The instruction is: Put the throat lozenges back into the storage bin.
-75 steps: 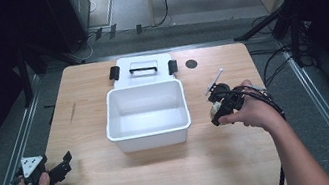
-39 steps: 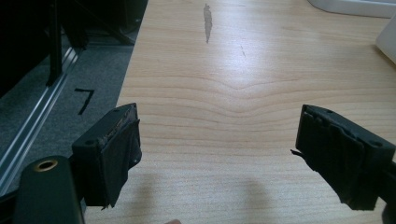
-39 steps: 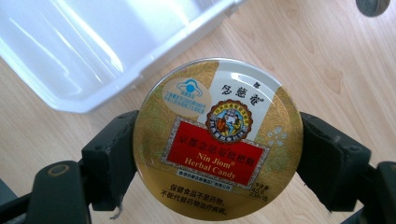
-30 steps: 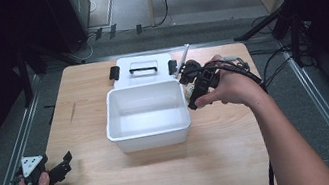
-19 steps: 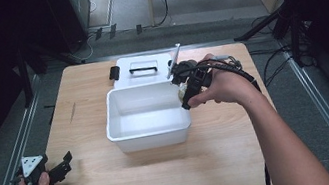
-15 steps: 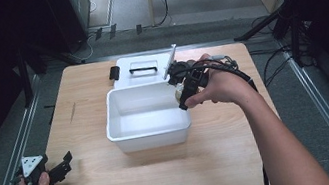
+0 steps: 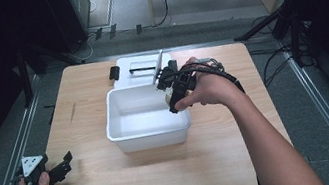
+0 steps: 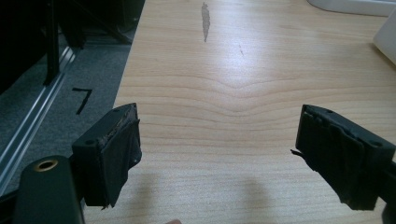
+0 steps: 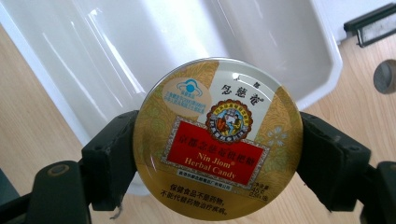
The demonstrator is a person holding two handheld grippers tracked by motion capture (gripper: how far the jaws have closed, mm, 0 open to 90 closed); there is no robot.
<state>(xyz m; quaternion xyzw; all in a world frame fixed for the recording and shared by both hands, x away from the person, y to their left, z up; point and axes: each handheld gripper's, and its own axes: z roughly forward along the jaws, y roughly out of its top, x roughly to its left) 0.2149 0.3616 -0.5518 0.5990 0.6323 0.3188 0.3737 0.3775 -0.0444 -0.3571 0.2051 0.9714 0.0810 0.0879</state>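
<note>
My right gripper (image 9: 218, 154) pinches the round candy tin (image 9: 218, 138) above the white bin's (image 9: 140, 51) rim; my left gripper (image 8: 231, 154) gapes wide.

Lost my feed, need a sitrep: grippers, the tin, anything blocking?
Right gripper shut on candy tin, over white bin. Left gripper open, nothing between jaws, above table. Bin interior looks clear.

The right hand (image 7: 205, 90) hides most of the candy tin (image 9: 218, 138); the tin's smallest print is unreadable.
</note>
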